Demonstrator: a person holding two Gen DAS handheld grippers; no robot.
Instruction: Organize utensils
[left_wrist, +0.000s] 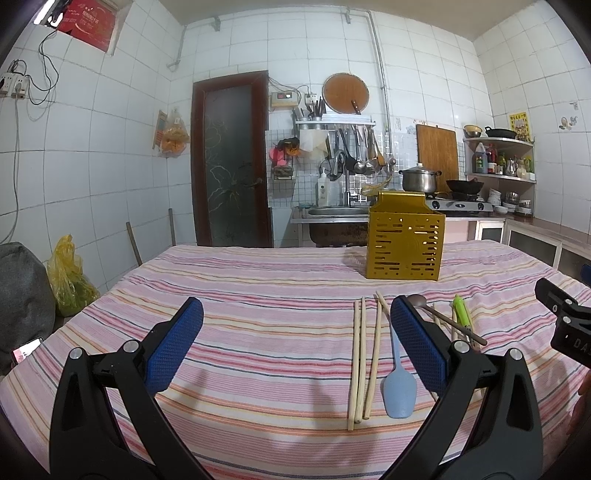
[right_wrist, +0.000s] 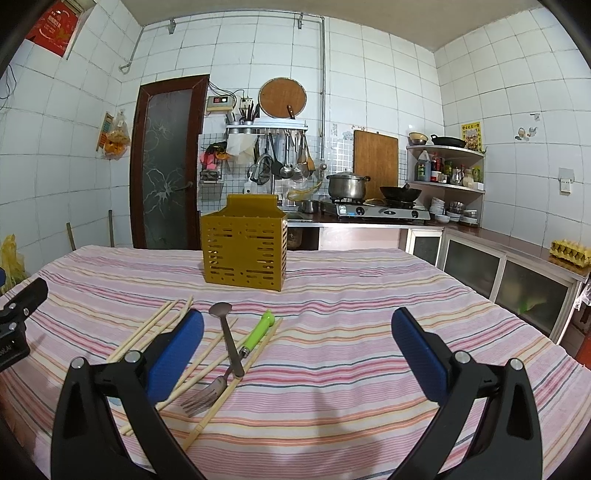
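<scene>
Left gripper: black plastic arms, silver pivot screws, blue textured pads. Right gripper: identical build; its black body bears white lettering in the left view.

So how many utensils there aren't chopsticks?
3: a blue spatula beside the chopsticks, and a dark spoon lying across a green-handled fork further right. Others may hide behind the fingers.

Striped-cloth table carries yellow slotted holder beyond the fingertips, chopsticks, blue spatula, spoon, fork, green-handled tool lying nearer the fingers.
</scene>
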